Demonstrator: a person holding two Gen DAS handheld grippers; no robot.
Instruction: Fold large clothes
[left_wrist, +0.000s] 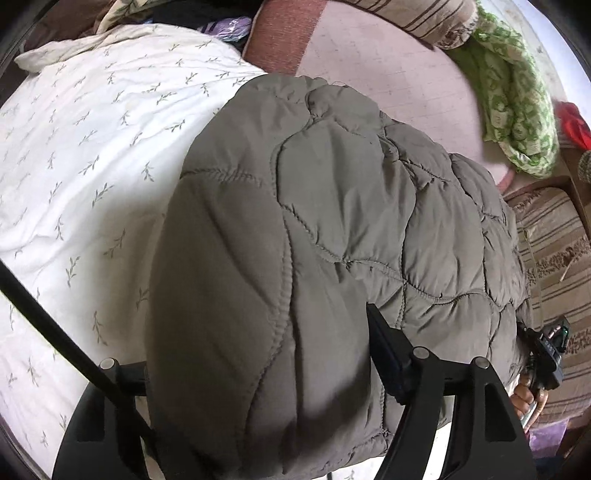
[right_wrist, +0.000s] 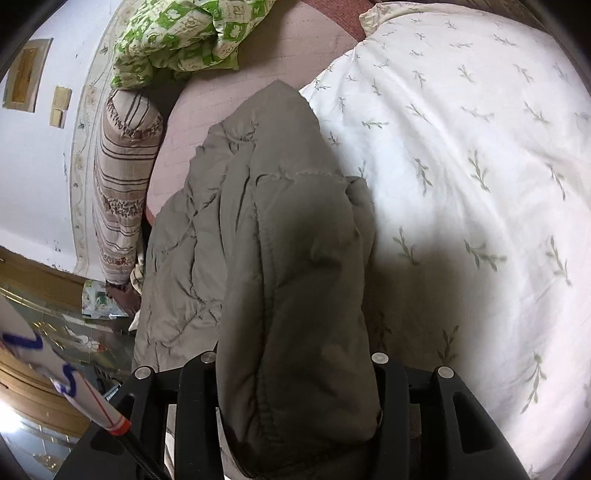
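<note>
A large grey-brown quilted padded coat (left_wrist: 332, 221) lies bunched on the bed and fills the middle of both views; it also shows in the right wrist view (right_wrist: 288, 258). My left gripper (left_wrist: 266, 354) is shut on a thick fold of the coat, with one black finger (left_wrist: 388, 350) showing on the right and the other hidden under the fabric. My right gripper (right_wrist: 295, 373) is shut on another thick fold of the coat, which bulges up between its arms and hides the fingertips.
A white quilt with a leaf print (left_wrist: 92, 155) lies beside the coat, also in the right wrist view (right_wrist: 480, 166). A pink bed sheet (left_wrist: 388, 74), a green patterned blanket (right_wrist: 177, 40) and a striped bolster (right_wrist: 122, 184) lie further off.
</note>
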